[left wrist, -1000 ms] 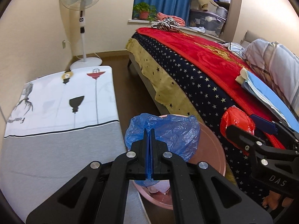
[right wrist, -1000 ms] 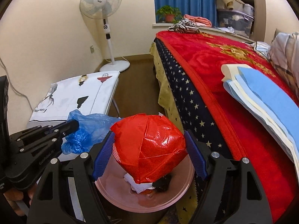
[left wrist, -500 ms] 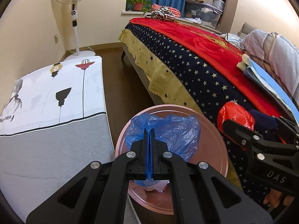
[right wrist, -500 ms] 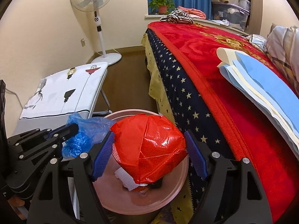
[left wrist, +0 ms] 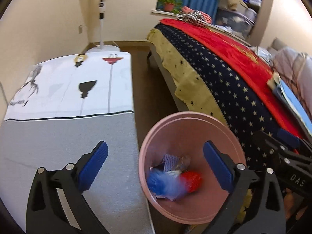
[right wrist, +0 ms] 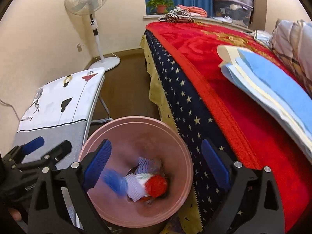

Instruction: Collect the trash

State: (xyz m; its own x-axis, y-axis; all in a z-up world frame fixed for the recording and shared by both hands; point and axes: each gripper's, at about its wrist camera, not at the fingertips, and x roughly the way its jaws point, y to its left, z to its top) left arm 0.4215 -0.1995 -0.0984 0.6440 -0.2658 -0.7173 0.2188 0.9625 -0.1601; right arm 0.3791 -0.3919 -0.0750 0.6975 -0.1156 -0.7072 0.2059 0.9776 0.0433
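A pink trash bin (left wrist: 232, 134) (right wrist: 179, 136) stands on the floor between the ironing board and the bed. Inside it a blue plastic bag (left wrist: 163, 185) (right wrist: 115, 182) is falling, blurred, next to a red crumpled bag (left wrist: 192, 178) (right wrist: 156, 185) and white foam netting (right wrist: 136, 189). My left gripper (left wrist: 156, 167) hangs above the bin's left rim, its jaws opening wide with nothing between them. Over the bin my right gripper (right wrist: 156, 165) is also opening, and its blue pads (right wrist: 213, 164) are clear of the red bag below.
An ironing board (left wrist: 64, 101) with a printed white and grey cover runs along the left. The bed (right wrist: 204, 62) with a red and starred blanket fills the right, with folded blue cloth (right wrist: 273, 89) on it. A standing fan (right wrist: 87, 3) is at the far wall.
Both grippers have let go over the bin. The left jaws sprang from shut to wide and the blue bag dropped in; the right jaws spread and the red bag fell to the bottom.
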